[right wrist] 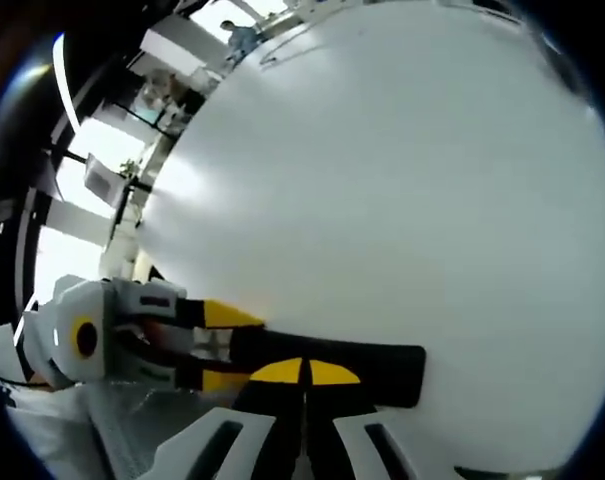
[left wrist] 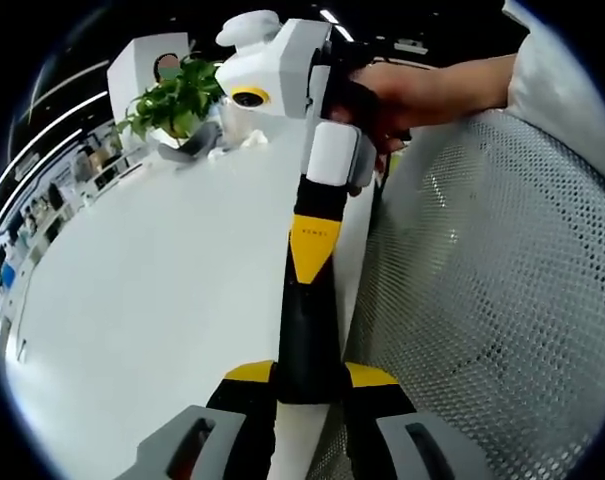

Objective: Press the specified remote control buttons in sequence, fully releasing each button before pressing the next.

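Left gripper view: the left gripper (left wrist: 309, 376) is clamped on a black remote control (left wrist: 307, 340) above the white tabletop (left wrist: 162, 300). The right gripper (left wrist: 307, 272), jaws together, touches it.

Right gripper view: the right gripper's (right wrist: 304, 372) closed tips rest on the remote control (right wrist: 382, 370), with the left gripper (right wrist: 222, 346) holding its end.

Bright, even overhead light washes the white counter (right wrist: 402, 180) nearly featureless, with a glare patch toward its far edge. Shadows on it are faint. Fisheye bending curves that edge; background beyond it is soft.
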`<act>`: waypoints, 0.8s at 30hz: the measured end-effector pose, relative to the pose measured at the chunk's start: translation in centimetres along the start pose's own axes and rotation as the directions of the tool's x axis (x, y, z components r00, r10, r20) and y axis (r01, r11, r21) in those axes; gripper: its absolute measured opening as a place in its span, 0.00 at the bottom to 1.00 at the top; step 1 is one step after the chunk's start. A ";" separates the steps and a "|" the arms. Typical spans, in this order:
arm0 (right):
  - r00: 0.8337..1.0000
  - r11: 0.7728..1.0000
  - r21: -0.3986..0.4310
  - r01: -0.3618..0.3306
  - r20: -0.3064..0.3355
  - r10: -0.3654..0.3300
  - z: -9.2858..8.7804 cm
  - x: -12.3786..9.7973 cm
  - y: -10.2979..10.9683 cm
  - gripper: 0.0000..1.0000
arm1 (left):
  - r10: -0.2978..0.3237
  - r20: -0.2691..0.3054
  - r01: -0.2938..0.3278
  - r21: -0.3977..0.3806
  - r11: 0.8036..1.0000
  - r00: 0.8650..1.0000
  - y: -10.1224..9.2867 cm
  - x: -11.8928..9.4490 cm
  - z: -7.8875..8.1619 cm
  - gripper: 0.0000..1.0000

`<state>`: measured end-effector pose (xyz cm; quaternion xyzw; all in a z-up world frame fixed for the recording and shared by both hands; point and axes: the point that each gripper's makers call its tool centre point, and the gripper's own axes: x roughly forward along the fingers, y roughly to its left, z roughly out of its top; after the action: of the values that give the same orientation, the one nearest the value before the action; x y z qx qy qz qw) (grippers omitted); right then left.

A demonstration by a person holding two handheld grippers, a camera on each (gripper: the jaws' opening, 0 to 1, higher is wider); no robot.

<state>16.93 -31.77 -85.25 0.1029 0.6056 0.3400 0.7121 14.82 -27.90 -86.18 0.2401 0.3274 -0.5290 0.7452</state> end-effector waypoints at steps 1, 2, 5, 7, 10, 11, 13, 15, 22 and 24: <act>1.000 1.000 -0.002 -0.001 0.001 0.001 0.0 0.0 0.0 0.00 | 0.000 0.001 0.000 -0.005 1.000 1.000 0.0 0.0 0.0 0.24; 1.000 1.000 -0.008 -0.006 0.002 0.006 0.0 0.0 0.0 0.00 | 0.002 -0.002 -0.002 -0.018 1.000 1.000 0.1 0.0 0.0 0.24; 1.000 1.000 -0.029 -0.010 0.000 0.010 0.0 0.0 0.1 0.00 | 0.001 -0.001 -0.001 -0.021 1.000 1.000 0.0 0.0 0.0 0.24; 1.000 0.999 -0.032 -0.010 0.000 0.010 0.0 0.0 0.2 0.00 | 0.000 0.001 0.000 -0.029 1.000 1.000 0.1 0.0 0.0 0.24; 1.000 1.000 -0.029 -0.009 -0.003 0.009 0.0 -0.1 0.1 0.00 | 0.001 0.006 -0.001 -0.040 0.999 1.000 0.1 0.0 0.0 0.24; 1.000 1.000 -0.029 -0.009 -0.004 0.008 0.0 -0.1 0.1 0.00 | 0.002 0.006 -0.002 -0.041 0.999 1.000 0.1 0.0 0.0 0.24; 1.000 1.000 -0.007 -0.012 -0.014 0.012 -0.2 -0.2 0.1 0.00 | 0.011 0.006 -0.011 -0.027 1.000 1.000 0.0 0.1 0.1 0.24; 0.999 1.000 0.011 -0.019 -0.039 0.019 -0.6 -0.2 0.1 0.00 | 0.012 0.006 -0.012 -0.026 1.000 1.000 0.0 0.0 0.1 0.24; 0.998 1.000 0.006 -0.017 -0.057 0.017 -1.1 -0.2 0.2 0.00 | 0.012 0.014 -0.012 -0.024 1.000 1.000 0.0 0.0 0.0 0.24; 0.998 1.000 0.011 -0.019 -0.067 0.020 -1.3 -0.2 0.2 0.00 | 0.012 0.015 -0.012 -0.024 1.000 1.000 0.0 0.0 0.1 0.24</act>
<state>15.68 -32.13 -85.27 0.1012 0.6300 0.3470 0.6874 14.79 -27.95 -86.13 0.2292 0.3264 -0.5224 0.7536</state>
